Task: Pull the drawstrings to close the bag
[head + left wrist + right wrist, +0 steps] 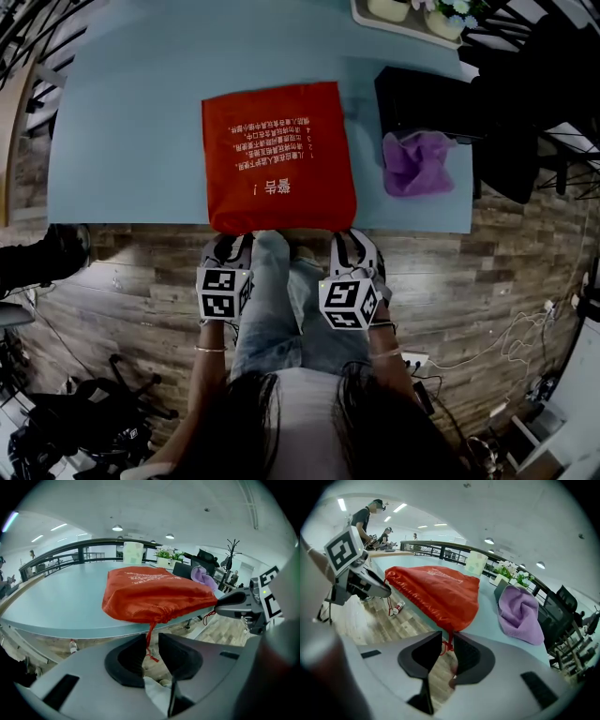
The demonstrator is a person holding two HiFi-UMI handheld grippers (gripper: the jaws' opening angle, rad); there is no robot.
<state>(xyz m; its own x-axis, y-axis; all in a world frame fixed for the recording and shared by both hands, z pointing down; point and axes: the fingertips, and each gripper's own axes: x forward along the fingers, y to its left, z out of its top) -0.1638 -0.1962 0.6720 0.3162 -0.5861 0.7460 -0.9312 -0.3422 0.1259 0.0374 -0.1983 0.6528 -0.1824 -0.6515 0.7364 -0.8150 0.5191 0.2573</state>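
The bag (pixel 278 155) lies flat on the table (pixel 131 112). Its gathered mouth sits at the near edge, probably so the cords hang free over the floor where the jaws can get round them.

The left gripper (pixel 151 651) waits just below the left corner of the bag's mouth, angled downward. Its jaws stand a little apart, with the left cord (pixel 150 637) hanging in the gap and lying against one pad. The other pad does not appear to press on it, so this looks like a lined-up grasp and not yet a pinch.

The right gripper (pixel 447 651) mirrors this below the bag's right corner. Its jaws are also slightly spread around the right cord (pixel 448 645) and its knot, with daylight on one side of the cord.

One gripper at each corner suits the task, since pulling the two cords outward and away from the bag should cinch the mouth evenly. The mouth is already puckered at both corners, but whether it is fully drawn I cannot tell.

A purple cloth (pixel 415 161) lies on the table right of the bag, well clear of the cords.
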